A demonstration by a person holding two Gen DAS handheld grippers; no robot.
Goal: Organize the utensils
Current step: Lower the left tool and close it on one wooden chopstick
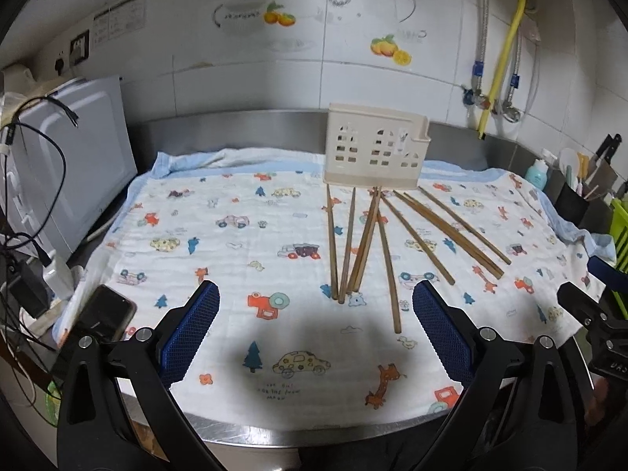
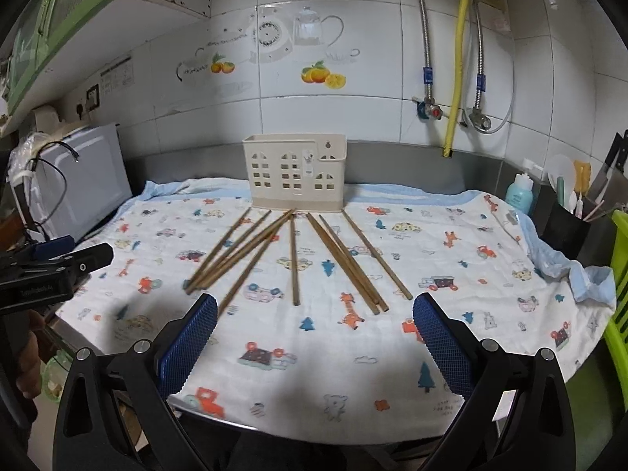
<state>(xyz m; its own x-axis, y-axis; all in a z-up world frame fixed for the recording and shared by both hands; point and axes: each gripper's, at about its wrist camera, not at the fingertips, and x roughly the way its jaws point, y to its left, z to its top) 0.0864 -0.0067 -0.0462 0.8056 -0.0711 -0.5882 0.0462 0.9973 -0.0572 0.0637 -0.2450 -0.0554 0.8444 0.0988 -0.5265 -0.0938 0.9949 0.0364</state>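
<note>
**Wooden chopsticks fanned before a plastic holder, both grippers wide and empty**

Left wrist view. At far left a white appliance (image 1: pixel 74 165) with rounded panels stands on the steel counter (image 1: pixel 235 125), dark cables draped over it; a glossy dark phone (image 1: pixel 104 314) lies at the cloth's near-left corner. A soft, ribbed white cloth (image 1: pixel 219 243) printed with cars, trees and giraffes covers the counter. The left gripper (image 1: pixel 316 329) hovers low over the cloth's near edge, its black arms ending in blue cross-hatched pads (image 1: pixel 192 329) set wide apart with nothing between them. The thin brown wooden chopsticks (image 1: pixel 386 259) lie beyond and slightly right of the gripper, spread in a loose fan whose far tips meet near the base of the holder (image 1: pixel 375 147), a cream rectangular plastic box with window-shaped cut-outs, standing upright at the cloth's far side. At the right edge part of the other tool's black frame shows.

Right wrist view. The left tool's black body sits at the left edge, a hand (image 2: pixel 29 369) below it. The right gripper (image 2: pixel 314 331) points level toward the holder (image 2: pixel 296 172), jaws spread wide and empty; the chopsticks (image 2: pixel 292 263) lie directly ahead, between gripper and holder, untouched. Farther right, a teal bottle (image 2: pixel 520 194) and a black tub of tools (image 2: pixel 567 227) stand off the cloth against glossy white wall tiles (image 2: pixel 392 39).
</note>
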